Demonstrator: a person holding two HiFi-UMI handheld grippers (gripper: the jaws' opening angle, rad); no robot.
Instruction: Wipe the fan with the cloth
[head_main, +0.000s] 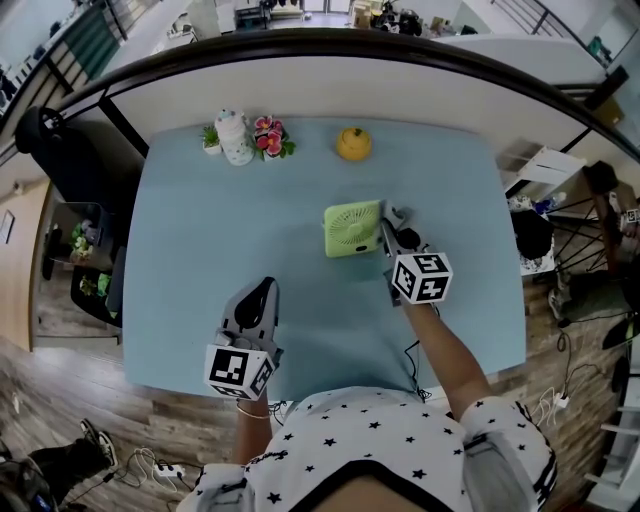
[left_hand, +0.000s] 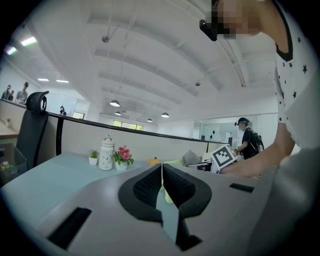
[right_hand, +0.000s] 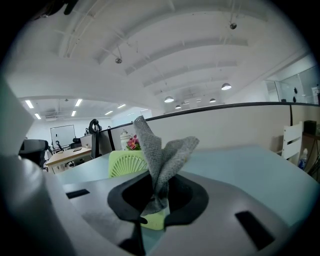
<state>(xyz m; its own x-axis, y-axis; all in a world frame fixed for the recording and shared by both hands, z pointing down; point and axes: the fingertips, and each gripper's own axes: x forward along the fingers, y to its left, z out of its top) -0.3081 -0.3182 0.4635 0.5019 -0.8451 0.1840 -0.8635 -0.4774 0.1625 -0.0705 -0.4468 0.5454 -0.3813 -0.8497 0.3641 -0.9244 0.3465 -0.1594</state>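
A small light-green fan (head_main: 352, 229) lies near the middle of the pale blue table (head_main: 200, 240). My right gripper (head_main: 392, 224) sits at the fan's right edge, shut on a grey cloth (head_main: 399, 215). In the right gripper view the cloth (right_hand: 161, 152) sticks up out of the gripper (right_hand: 157, 194), with the fan's grille (right_hand: 127, 164) just left of it. My left gripper (head_main: 262, 288) hovers low over the table's near part, left of the fan and apart from it. Its jaws are shut with nothing between them in the left gripper view (left_hand: 162, 172).
Along the table's far edge stand a white patterned jar (head_main: 235, 137), a pink flower pot (head_main: 270, 136), a tiny green plant (head_main: 210, 138) and a yellow round object (head_main: 353, 143). A dark-rimmed partition (head_main: 330, 75) runs behind them. A black chair (head_main: 55, 150) stands left of the table.
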